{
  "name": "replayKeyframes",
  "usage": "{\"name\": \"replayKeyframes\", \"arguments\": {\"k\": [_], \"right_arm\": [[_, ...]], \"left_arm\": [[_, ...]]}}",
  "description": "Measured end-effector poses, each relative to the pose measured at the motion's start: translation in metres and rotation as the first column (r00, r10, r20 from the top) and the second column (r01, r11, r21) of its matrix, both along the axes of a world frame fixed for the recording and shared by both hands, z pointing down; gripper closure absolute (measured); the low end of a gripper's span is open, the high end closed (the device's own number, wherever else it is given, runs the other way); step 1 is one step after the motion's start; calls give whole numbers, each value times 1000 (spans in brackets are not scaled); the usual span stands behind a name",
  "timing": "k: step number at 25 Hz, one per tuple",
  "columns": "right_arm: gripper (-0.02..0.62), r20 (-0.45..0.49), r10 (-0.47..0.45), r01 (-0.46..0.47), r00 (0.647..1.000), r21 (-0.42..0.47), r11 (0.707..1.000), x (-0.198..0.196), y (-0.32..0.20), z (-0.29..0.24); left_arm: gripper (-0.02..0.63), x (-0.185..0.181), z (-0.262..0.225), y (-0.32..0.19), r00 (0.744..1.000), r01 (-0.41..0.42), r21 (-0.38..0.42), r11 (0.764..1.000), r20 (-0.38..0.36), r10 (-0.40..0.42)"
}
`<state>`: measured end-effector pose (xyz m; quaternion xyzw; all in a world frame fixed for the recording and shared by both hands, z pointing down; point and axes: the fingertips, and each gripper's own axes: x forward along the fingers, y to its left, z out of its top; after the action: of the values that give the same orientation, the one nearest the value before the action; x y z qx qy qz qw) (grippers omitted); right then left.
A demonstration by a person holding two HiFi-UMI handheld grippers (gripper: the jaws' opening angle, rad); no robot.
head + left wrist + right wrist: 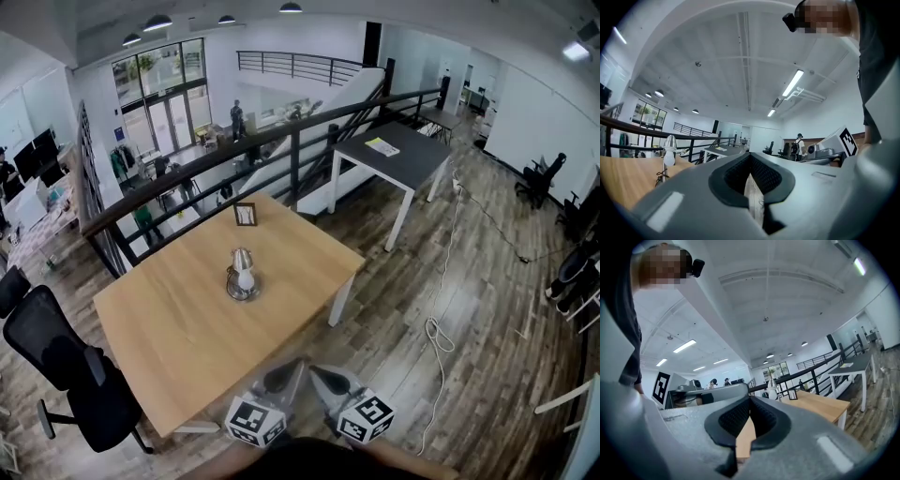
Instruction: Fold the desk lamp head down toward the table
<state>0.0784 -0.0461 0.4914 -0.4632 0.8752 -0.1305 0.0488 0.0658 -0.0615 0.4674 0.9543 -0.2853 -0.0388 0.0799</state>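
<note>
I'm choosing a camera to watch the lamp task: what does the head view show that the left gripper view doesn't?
Only the head view: the whole wooden table, the black office chair at its left, and the left gripper and right gripper side by side off its near edge. Only the left gripper view: its own jaws shut on nothing, and the camera on the person's head. Both: the desk lamp, standing untouched on the table.

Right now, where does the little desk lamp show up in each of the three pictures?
Head view: the desk lamp stands near the middle of the wooden table, left of picture centre.
Left gripper view: at the left edge, low, on the table.
Right gripper view: small, just right of centre, on the table's far end.
Shared landmark: the black railing behind the table.
</note>
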Motion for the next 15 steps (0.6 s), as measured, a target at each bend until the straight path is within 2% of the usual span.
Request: {"name": "replayKeyframes", "arguments": {"k": [6,15], "right_arm": [[592,6,8,-8,1000,-7,1000,-23,-68,-1],[591,-18,-3,3,1000,12,1000,-72,-146,-5]], "left_arm": [[604,-28,-2,-70,1000,4,-14,1000,2,-4],[604,-80,-3,-148,1000,22,-13,1000,-15,-22]]}}
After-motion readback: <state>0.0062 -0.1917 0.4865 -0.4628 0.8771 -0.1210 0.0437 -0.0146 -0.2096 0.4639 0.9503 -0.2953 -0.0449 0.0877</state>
